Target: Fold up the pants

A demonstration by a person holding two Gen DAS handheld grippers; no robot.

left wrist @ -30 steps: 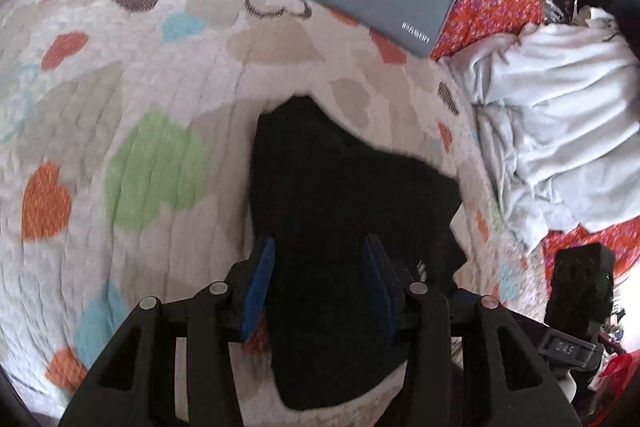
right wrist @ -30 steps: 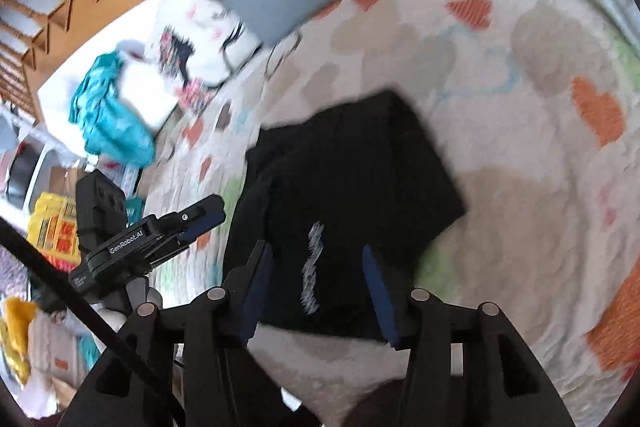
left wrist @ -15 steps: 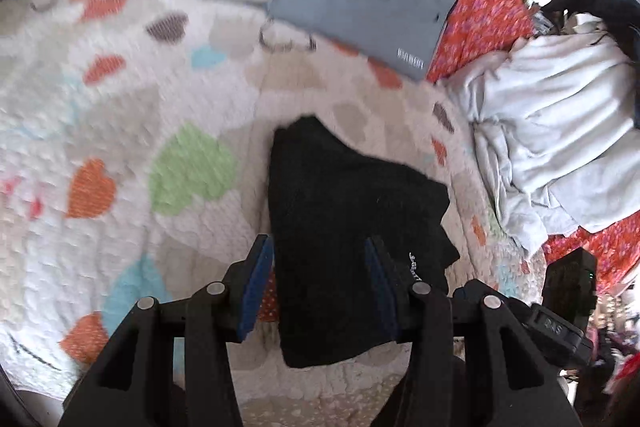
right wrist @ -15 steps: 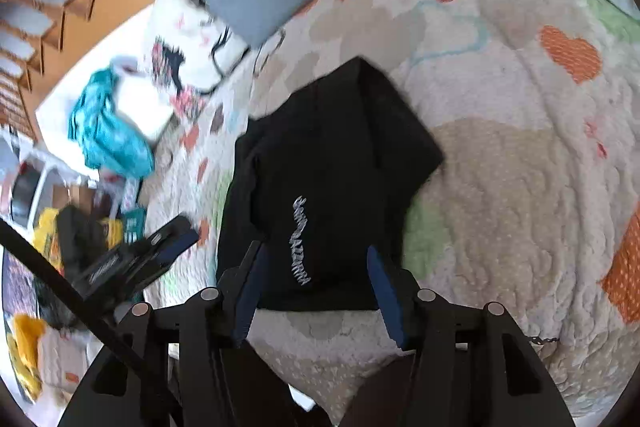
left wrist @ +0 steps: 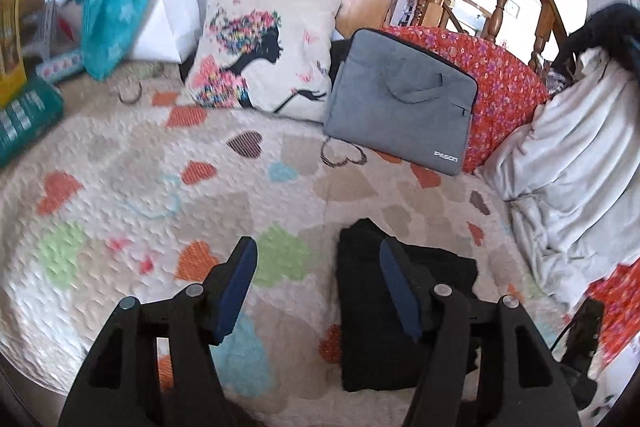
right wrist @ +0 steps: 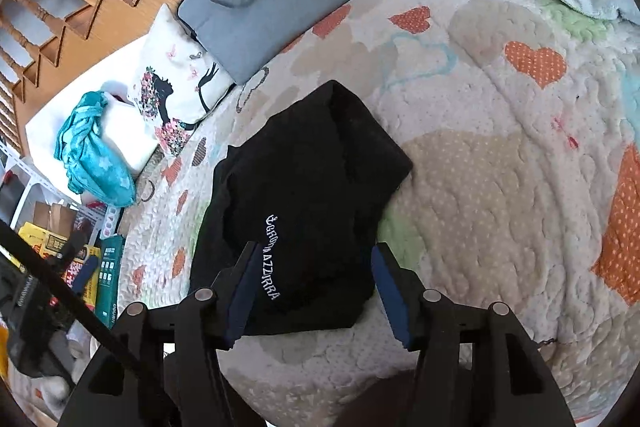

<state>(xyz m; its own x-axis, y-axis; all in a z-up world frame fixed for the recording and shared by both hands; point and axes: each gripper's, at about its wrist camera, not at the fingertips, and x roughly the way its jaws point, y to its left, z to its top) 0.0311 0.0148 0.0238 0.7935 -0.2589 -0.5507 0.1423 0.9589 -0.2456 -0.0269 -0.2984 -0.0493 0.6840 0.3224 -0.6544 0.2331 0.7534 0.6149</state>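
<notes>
- The left gripper (left wrist: 314,285) hung above the heart-patterned quilt (left wrist: 132,195), its jaws spread wide and nothing between them.
- Its left blue pad (left wrist: 236,291) sat over a green heart; the right one overlapped the near-left edge of the black pants (left wrist: 368,311).
- The pants (right wrist: 308,195) lay folded into a compact bundle flat on the quilt (right wrist: 500,187), white lettering (right wrist: 270,259) running along the near part.
- The right gripper (right wrist: 314,287) was held over the bundle's near edge, jaws wide apart, gripping nothing; whether the fingers touched the cloth could not be told.
- Beyond the pants, a printed cushion (left wrist: 260,55) leaned at the far edge of the quilt, with a grey laptop bag (left wrist: 404,99) just to its right, resting on red floral fabric (left wrist: 500,67).
- Further right, a pale crumpled blanket (left wrist: 576,155) lay heaped beside the quilt.
</notes>
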